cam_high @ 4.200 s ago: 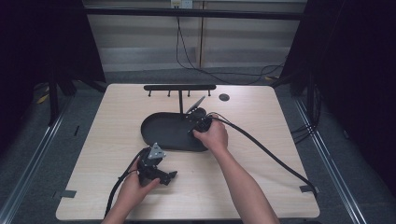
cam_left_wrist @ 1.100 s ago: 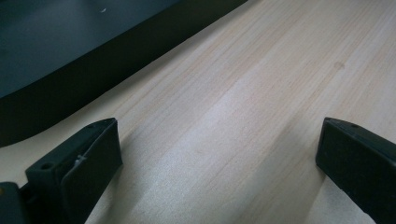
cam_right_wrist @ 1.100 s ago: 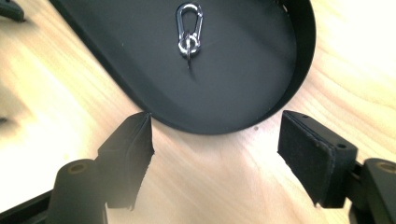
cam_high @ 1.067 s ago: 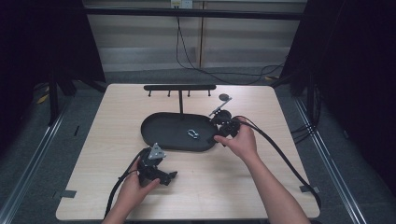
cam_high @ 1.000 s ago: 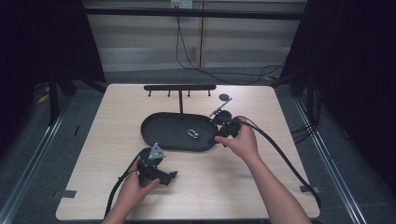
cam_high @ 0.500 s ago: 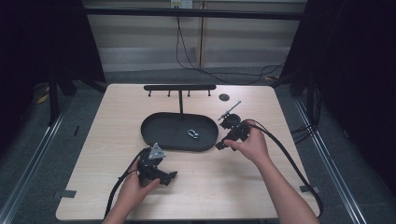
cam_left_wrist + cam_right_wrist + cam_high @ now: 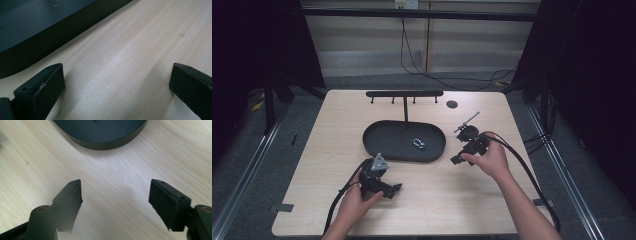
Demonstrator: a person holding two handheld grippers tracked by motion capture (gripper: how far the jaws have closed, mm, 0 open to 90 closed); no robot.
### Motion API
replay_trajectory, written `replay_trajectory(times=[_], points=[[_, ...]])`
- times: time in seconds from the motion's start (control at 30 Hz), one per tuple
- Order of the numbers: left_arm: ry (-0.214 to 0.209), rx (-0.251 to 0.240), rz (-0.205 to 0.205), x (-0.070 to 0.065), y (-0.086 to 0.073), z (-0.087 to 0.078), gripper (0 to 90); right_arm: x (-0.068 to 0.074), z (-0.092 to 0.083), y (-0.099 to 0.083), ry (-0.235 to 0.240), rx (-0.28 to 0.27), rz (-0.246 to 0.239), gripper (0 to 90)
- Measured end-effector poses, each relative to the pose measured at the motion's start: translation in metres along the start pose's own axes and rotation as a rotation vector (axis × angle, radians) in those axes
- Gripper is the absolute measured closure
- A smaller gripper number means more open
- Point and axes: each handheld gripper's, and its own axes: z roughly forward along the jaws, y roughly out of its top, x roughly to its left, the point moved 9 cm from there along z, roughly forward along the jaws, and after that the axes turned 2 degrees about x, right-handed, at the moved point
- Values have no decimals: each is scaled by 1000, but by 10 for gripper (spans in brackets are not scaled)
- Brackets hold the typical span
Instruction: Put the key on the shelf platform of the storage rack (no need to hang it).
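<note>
Item, black oval tray [image 7: 382, 145], taken as landmark at the middle of the wooden table [image 7: 512, 200]. Left of centre and on the near side of the tray: left gripper [image 7: 394, 189], held low over the bare table just off the tray's near rim, jaws wide apart with nothing between them; in the left gripper view the tray's dark wall [image 7: 50, 37] lay beyond the fingertips [image 7: 51, 77]. Inside the tray, right of its middle: small metal shackle [image 7: 419, 144], lying flat and free of both grippers. Behind the tray: black T-shaped hook rack [image 7: 404, 94], its post rising at the tray's far rim. Right of the tray: right gripper [image 7: 455, 160], just beside the rim, jaws spread and empty, pointing back toward the tray. Handling note, as judged: any pick of the shackle would go best from above, jaws straddling it, clear of the rim.
</note>
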Motion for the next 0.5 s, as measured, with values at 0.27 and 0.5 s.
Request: replay_trajectory(times=[0.27, 0.5], points=[[-1, -2, 0, 0, 0, 0, 0, -4, -5, -12, 2, -6, 13, 263], [-1, -2, 0, 0, 0, 0, 0, -9, -9, -22, 2, -21, 33, 263]])
